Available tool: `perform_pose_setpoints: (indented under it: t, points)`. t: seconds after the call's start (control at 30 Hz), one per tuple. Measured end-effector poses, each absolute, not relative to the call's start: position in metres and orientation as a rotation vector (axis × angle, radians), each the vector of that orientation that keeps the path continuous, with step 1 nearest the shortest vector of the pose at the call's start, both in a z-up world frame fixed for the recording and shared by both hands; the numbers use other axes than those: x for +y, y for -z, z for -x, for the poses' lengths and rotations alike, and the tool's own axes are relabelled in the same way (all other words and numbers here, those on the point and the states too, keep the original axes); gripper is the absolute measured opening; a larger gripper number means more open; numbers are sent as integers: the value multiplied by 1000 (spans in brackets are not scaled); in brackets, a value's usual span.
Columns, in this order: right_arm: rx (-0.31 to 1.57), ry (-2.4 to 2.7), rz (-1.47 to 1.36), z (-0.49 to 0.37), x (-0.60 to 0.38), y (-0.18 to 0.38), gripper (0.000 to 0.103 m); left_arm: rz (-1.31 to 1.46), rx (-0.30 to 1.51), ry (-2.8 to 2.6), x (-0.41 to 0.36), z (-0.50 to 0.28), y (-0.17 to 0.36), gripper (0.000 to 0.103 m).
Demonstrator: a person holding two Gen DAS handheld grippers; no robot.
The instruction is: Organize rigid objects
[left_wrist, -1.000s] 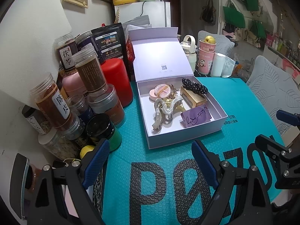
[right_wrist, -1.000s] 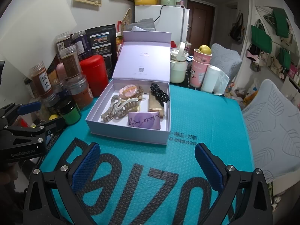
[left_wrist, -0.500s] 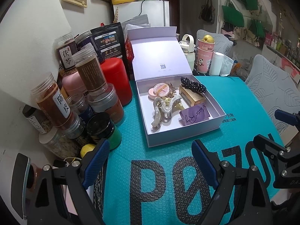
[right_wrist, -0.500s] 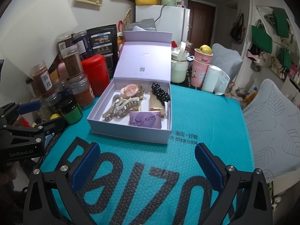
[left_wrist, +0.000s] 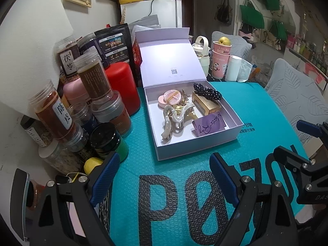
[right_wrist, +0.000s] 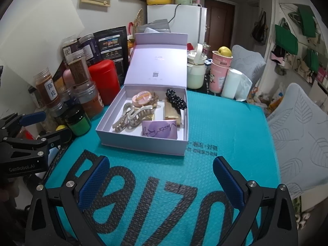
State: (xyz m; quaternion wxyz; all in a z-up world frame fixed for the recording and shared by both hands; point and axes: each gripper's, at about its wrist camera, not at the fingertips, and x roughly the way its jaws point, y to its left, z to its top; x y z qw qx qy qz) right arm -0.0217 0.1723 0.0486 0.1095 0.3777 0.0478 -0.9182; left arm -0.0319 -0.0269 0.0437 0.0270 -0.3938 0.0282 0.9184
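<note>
Worktop covered by teal bubble mailer (left_wrist: 266, 110) with black lettering. On it, frame centre: open lilac box (left_wrist: 196, 143), lid upright. Left of frame: cluster of spice jars (left_wrist: 51, 112), red canister (left_wrist: 123, 88), green-banded black-lid jar (left_wrist: 106, 139). Upper right: pink cups (right_wrist: 219, 75), white roll (right_wrist: 230, 84).

gold clips (left_wrist: 185, 102) half hidden under the pink round case (left_wrist: 169, 99), tiny square code on the box lid (left_wrist: 174, 71) too small to read, bottom jars (left_wrist: 61, 160) tucked behind others
</note>
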Motion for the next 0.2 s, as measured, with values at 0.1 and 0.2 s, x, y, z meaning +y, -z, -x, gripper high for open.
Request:
perform_pose_setpoints:
  t: [0.1,0.2]
  points:
    - [127,2698,-1120,23,174,-47,102,1229,81,-2828,-26,33,-41,90]
    - [122,2697,-1128,24,176,-45,102,1234,63,-2820,-25,34,-38,90]
